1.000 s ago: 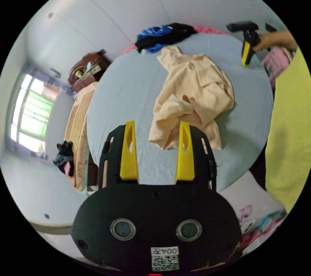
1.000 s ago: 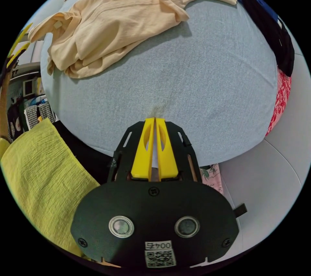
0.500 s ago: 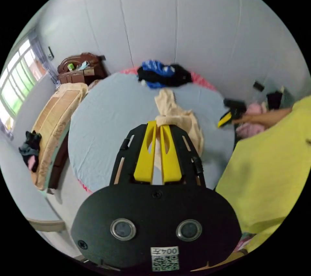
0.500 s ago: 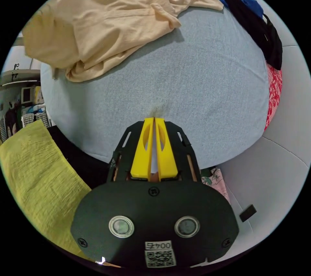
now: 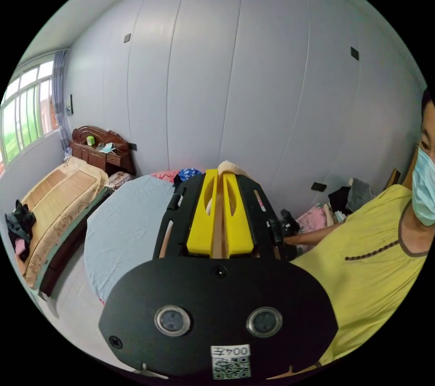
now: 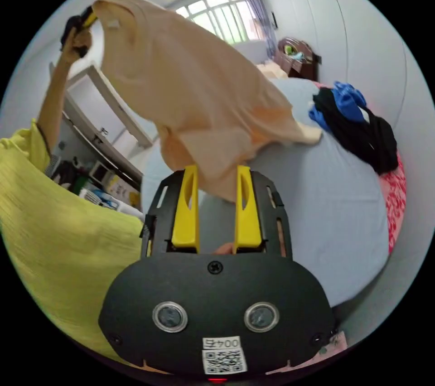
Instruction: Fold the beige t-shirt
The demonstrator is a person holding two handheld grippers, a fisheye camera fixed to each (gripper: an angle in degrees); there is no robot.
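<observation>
One corner of the beige t-shirt [image 6: 195, 87] is clamped high in the left gripper [image 6: 86, 21]; its length hangs down to the bed [image 6: 326, 205]. The right gripper [image 6: 216, 177], jaws apart, sits just below the loose lower edge, nearer it.

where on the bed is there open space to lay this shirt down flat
The blue bed sheet is bare between the hanging beige t-shirt and the black and blue clothes pile. It is crowded at the far edge by that pile.
</observation>
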